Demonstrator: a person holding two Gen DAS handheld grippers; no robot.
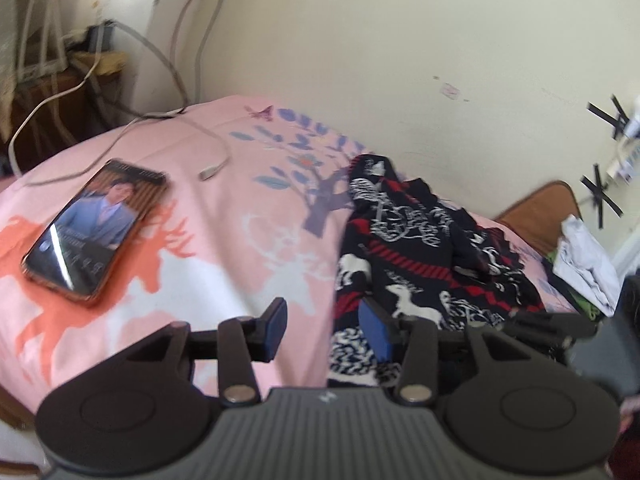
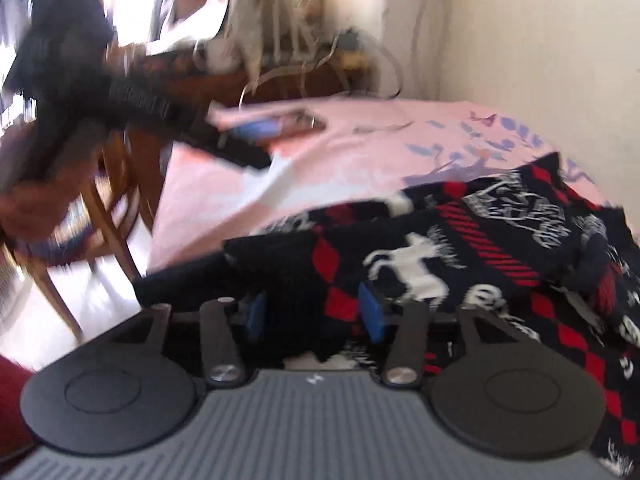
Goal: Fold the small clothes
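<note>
1. Far left in my left wrist view there's a phone [image 1: 94,232] lying flat on the pink bedsheet [image 1: 224,216], screen lit, with a white cable [image 1: 216,168] ending just past it. Both sit well apart from the clothes.
2. My left gripper [image 1: 326,326] has its jaws parted, blue pads showing. The left pad [image 1: 276,330] is over bare sheet and the right one sits right at the edge of the sweater [image 1: 420,264]. I see nothing pinched between them, only sheet and the sweater's left edge in the gap.
3. The sweater itself is dark with red stripes and white reindeer, lying rumpled on the bed, ahead and to the right of that gripper, close to the cream wall [image 1: 400,40].
4. Far right of that view there's a bit of white crumpled stuff near the bed's edge; too blurry to name.
5. In the right wrist view, a wooden chair [image 2: 100,208] stands at left beside the bed, and the other gripper shows blurred above it.
6. My right gripper [image 2: 314,310] is also parted, and a dark fold of the sweater [image 2: 420,256] runs straight between the pads. The pads don't look pressed onto it. The rest of the sweater spreads ahead and to the right.
</note>
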